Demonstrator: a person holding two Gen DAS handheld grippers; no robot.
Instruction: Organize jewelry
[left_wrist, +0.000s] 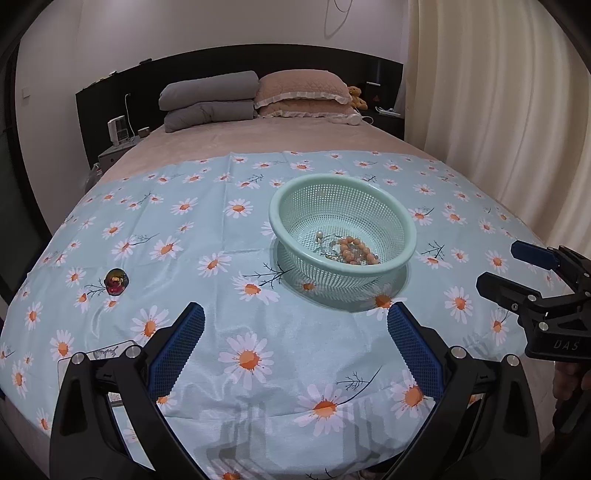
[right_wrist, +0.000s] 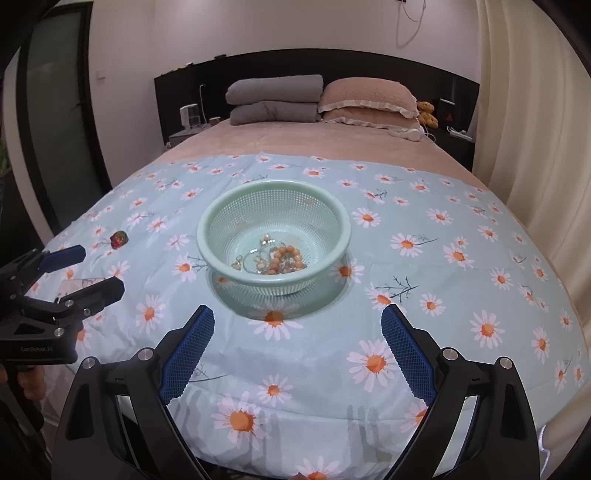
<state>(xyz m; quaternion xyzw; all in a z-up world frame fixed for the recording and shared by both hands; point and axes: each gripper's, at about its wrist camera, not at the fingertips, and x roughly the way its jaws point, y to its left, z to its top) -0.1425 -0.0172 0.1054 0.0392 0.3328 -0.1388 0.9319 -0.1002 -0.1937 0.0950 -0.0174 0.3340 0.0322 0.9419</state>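
On the bed's daisy cloth (left_wrist: 258, 229), basket (right_wrist: 207, 236) gathers beads (right_wrist: 286, 258) and chains. One shiny trinket (left_wrist: 116, 281) lies well apart, likely next. Left tongs (left_wrist: 295, 328) and right tongs (right_wrist: 297, 332) released, empty, hovering short of the basket.

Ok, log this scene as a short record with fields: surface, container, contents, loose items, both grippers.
surface: daisy-print cloth spread over a bed
container: green mesh basket, upright on the cloth
contents: orange bead bracelet and tangled metal jewelry
loose items: dark shiny ornament on the cloth, left of the basket
left gripper: jaws open, empty, short of the basket
right gripper: jaws open, empty, facing the basket
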